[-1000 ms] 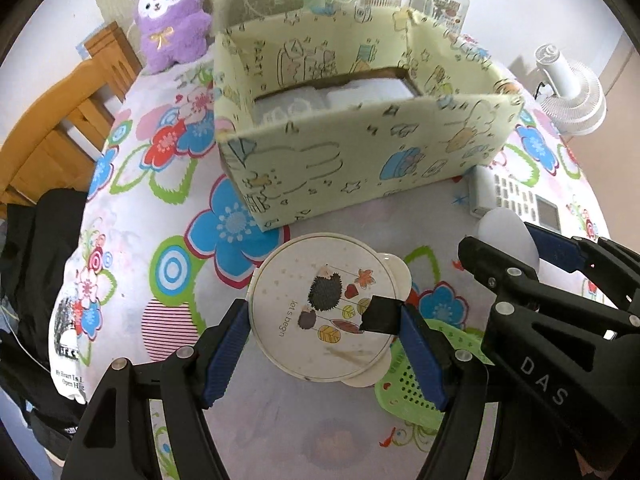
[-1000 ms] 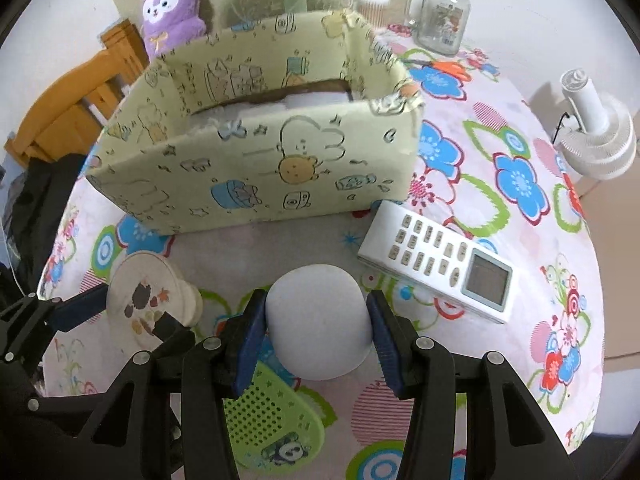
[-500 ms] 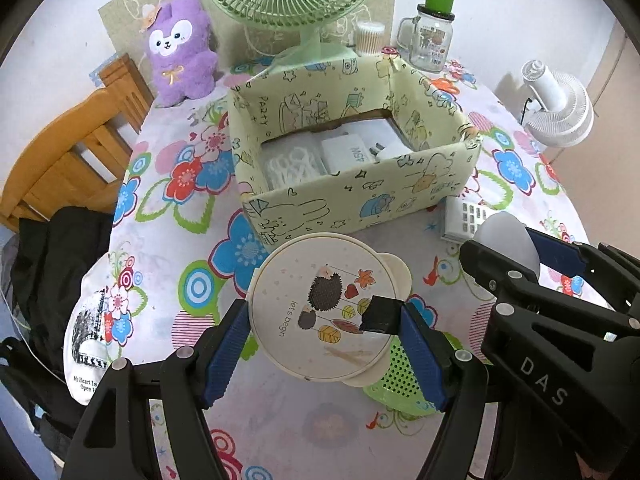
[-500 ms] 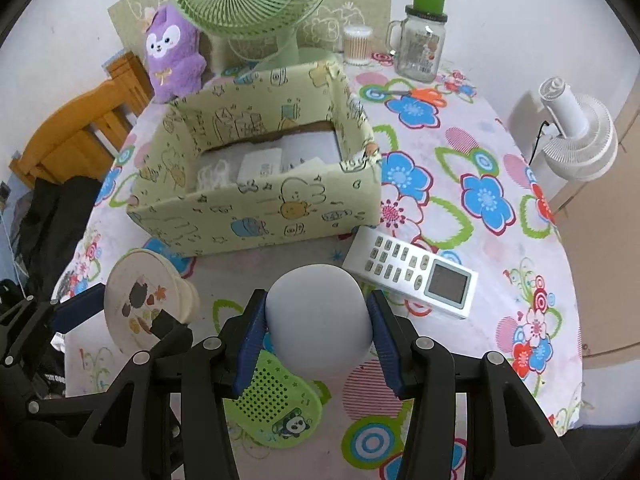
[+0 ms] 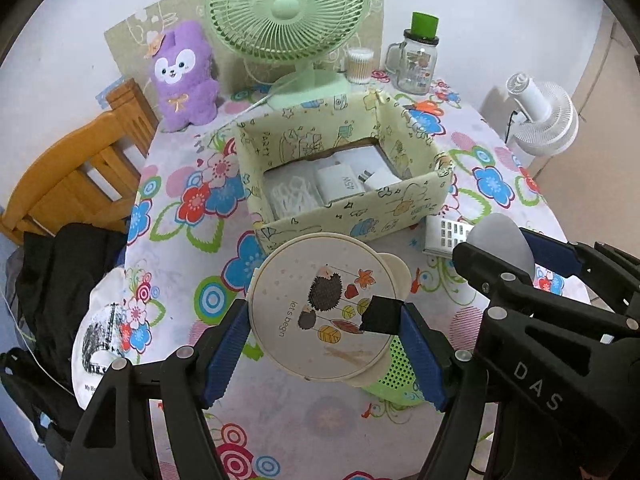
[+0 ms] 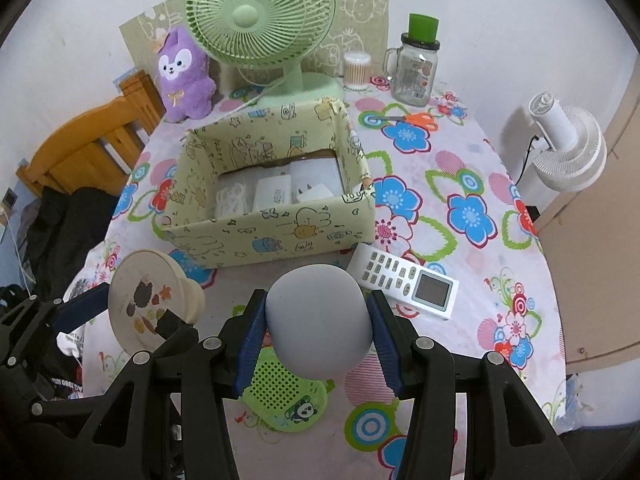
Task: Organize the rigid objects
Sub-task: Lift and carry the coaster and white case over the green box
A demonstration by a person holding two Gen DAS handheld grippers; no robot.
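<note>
While both claws hang above the flowered bench point(image 6: 460, 152), each one grips its own load. At the bottom of the left wrist view, the left claw point(image 5: 324, 332) is clenched on a round cream lidded container point(image 5: 320, 304) printed with a hedgehog and leaves, its blue pads pressing the rim from both sides, with a black tab lying over the lid's right edge. At the bottom centre of the right wrist view, the right claw point(image 6: 318, 320) is clenched on a smooth pale grey dome-shaped object point(image 6: 316, 316), its pads touching the left and right flanks.

Below both loads, a green perforated piece with a panda picture point(image 6: 286, 396) lies flat on the bench. Just beyond the grey object, to the right of centre, a white remote control point(image 6: 404, 282) lies at an angle, its near end close to the front wall of the yellow cartoon-print box point(image 6: 280, 236). This open box sits in the middle of the bench and holds white items: a coiled cable, a charger block and a plug.

Farther back, orange-handled scissors point(image 6: 408, 120) lie on the cloth. Along the far edge stand a purple plush toy point(image 6: 184, 76), a green desk fan point(image 6: 260, 16), a tub of cotton swabs point(image 6: 357, 70) and a glass jar mug with a green top point(image 6: 414, 68). A wooden chair point(image 6: 92, 144) shows at the left edge, and a white fan point(image 6: 568, 148) stands off the bench at the right.
</note>
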